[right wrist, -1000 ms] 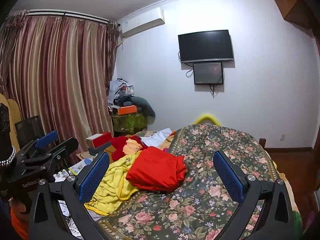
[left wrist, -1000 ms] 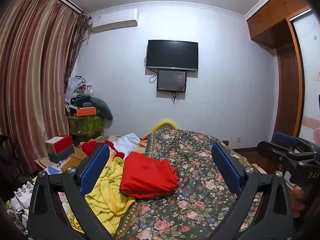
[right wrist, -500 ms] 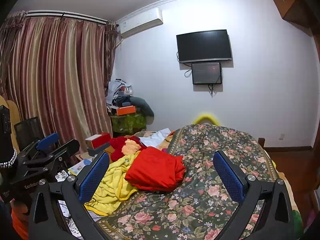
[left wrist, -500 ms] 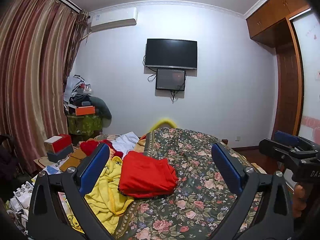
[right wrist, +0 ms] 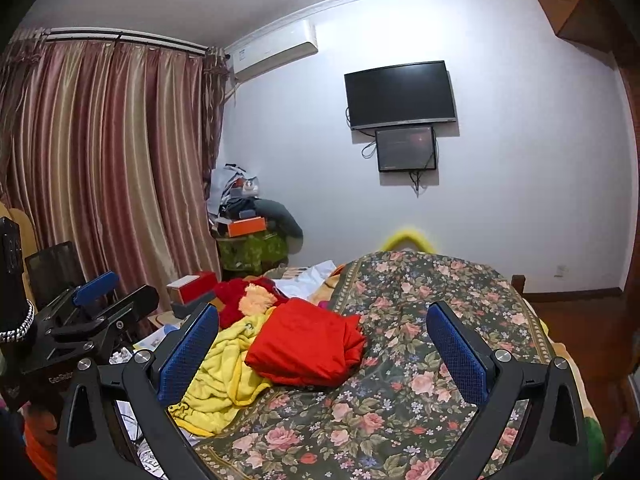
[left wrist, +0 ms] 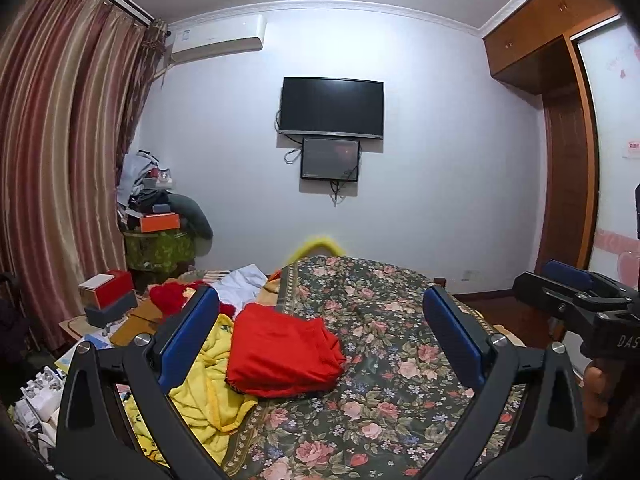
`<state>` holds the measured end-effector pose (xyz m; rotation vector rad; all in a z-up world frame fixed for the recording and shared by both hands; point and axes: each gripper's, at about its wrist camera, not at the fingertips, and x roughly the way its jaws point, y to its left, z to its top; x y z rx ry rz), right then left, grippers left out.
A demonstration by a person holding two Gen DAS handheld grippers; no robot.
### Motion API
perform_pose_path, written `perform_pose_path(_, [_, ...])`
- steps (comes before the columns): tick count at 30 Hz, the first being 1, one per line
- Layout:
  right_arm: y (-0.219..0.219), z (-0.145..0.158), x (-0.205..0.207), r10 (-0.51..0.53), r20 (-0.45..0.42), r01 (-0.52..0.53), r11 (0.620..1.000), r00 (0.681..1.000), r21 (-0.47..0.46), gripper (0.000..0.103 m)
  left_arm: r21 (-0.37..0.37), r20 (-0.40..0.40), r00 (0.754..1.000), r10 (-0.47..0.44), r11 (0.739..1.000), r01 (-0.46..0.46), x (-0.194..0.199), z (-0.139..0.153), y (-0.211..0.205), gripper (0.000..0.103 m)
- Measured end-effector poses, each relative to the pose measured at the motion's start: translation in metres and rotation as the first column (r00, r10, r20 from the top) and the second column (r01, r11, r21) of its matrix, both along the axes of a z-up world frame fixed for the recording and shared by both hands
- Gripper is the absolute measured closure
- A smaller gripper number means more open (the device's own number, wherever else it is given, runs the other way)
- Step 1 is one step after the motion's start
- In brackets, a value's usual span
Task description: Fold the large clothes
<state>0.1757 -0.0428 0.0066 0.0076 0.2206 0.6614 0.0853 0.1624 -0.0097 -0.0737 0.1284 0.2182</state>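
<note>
Red garment (left wrist: 280, 354), already folded, is seen unmoved on the bed's (left wrist: 380, 360) left side beside a yellow blanket (left wrist: 208, 392), both grippers' jaws kept wide apart and empty, suggesting another piece is due.

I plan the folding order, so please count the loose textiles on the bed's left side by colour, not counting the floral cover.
Red: 2, the folded cloth and a fuzzy piece
Yellow: 1, the blanket
White: 1, a cloth
Total: 4. The peach patch on the fuzzy piece may be separate.
</note>
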Motion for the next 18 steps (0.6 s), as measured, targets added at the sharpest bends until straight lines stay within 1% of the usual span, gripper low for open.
perform_pose_path(10, [-0.0045,0.0011,0.0023,-0.020,-0.010,0.021,1.000,1.000,0.021,0.000,0.011,-0.011,0.999,-0.031,0.999,0.031,0.0029,-0.0011,-0.0039,0.000])
perform_pose_path(18, [-0.0086,-0.0003,0.0082,-0.032,-0.031,0.034,0.999,0.999,0.041,0.000,0.017,-0.028,0.999,-0.037,0.999,0.038,0.0075,-0.0050,-0.0053,0.000])
